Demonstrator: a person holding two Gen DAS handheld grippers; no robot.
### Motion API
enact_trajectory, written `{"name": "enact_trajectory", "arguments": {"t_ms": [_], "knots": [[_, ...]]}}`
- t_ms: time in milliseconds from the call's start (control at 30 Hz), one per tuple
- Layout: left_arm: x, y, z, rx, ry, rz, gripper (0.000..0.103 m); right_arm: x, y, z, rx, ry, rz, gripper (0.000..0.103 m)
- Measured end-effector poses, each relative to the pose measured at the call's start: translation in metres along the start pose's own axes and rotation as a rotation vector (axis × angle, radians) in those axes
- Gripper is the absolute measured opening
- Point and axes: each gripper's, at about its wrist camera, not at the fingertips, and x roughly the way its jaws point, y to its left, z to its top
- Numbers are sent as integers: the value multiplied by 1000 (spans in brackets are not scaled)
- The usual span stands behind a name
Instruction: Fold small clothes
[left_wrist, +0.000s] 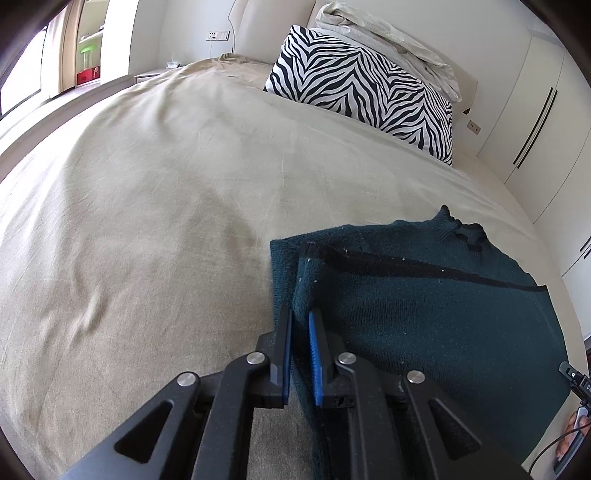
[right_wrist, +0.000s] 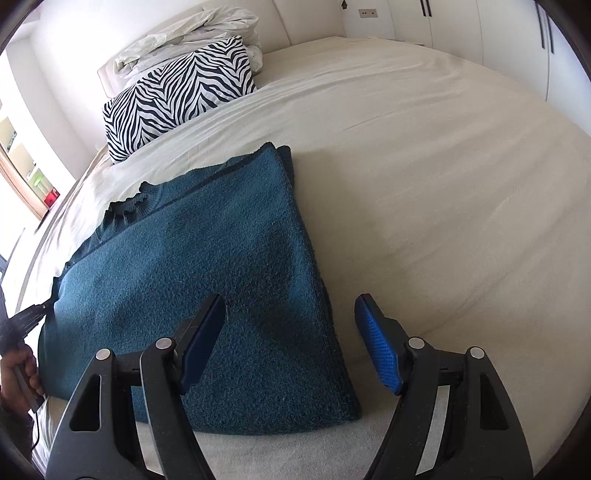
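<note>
A dark teal knitted sweater (left_wrist: 406, 302) (right_wrist: 221, 258) lies folded lengthwise on the beige bed (left_wrist: 147, 221) (right_wrist: 443, 184), neck opening toward the pillow side. My left gripper (left_wrist: 301, 317) is shut on the sweater's folded left edge, with knit pinched between the blue pads. In the right wrist view the left gripper (right_wrist: 37, 317) shows at the garment's far left edge, held by a hand (right_wrist: 18, 369). My right gripper (right_wrist: 291, 300) stands open above the sweater's right edge, one pad over the knit, the other over the sheet, nothing between them.
A zebra-print pillow (left_wrist: 362, 92) (right_wrist: 177, 92) and a crumpled white duvet (left_wrist: 388, 37) (right_wrist: 192, 29) lie at the head of the bed. White wardrobe doors (left_wrist: 535, 122) stand beyond the bed's far side. Bare sheet spreads wide on either side of the sweater.
</note>
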Motion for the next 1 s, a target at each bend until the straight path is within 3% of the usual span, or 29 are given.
{"name": "enact_trajectory", "arguments": {"t_ms": [67, 167, 267, 367, 467, 500, 567, 667, 733, 800, 900, 1000], "knots": [[-9, 0, -1, -9, -4, 31, 26, -2, -4, 1, 21, -1, 14, 72], [-41, -9, -6, 2, -95, 78, 27, -19, -14, 3, 108, -79, 45, 72], [-62, -41, -13, 93, -159, 63, 28, -28, -18, 4, 131, -123, 84, 72], [-52, -64, -18, 141, -127, 32, 37, 0, -10, 0, 57, 26, 14, 72], [-7, -60, -28, 141, 39, 63, 39, -5, -11, -2, 29, -11, -4, 72], [-8, -56, -33, 132, 0, 41, 40, -10, -17, -2, 65, -28, -9, 72], [-14, -55, -35, 141, -7, 40, 40, -20, -32, -2, 154, -59, -9, 72], [-36, -53, -29, 56, -40, -46, 44, -32, -59, -4, 325, -77, 105, 72], [-48, -63, -27, 27, -85, -109, 75, -35, -71, -12, 450, -67, 191, 72], [-50, -82, -25, 36, -95, -190, 92, -33, -74, -26, 565, -36, 249, 72], [-37, -115, -31, 95, -53, -221, 93, -33, -72, -52, 711, -27, 325, 72], [-6, -127, -38, 94, 39, -193, 93, -31, -61, -71, 808, -18, 425, 72]]}}
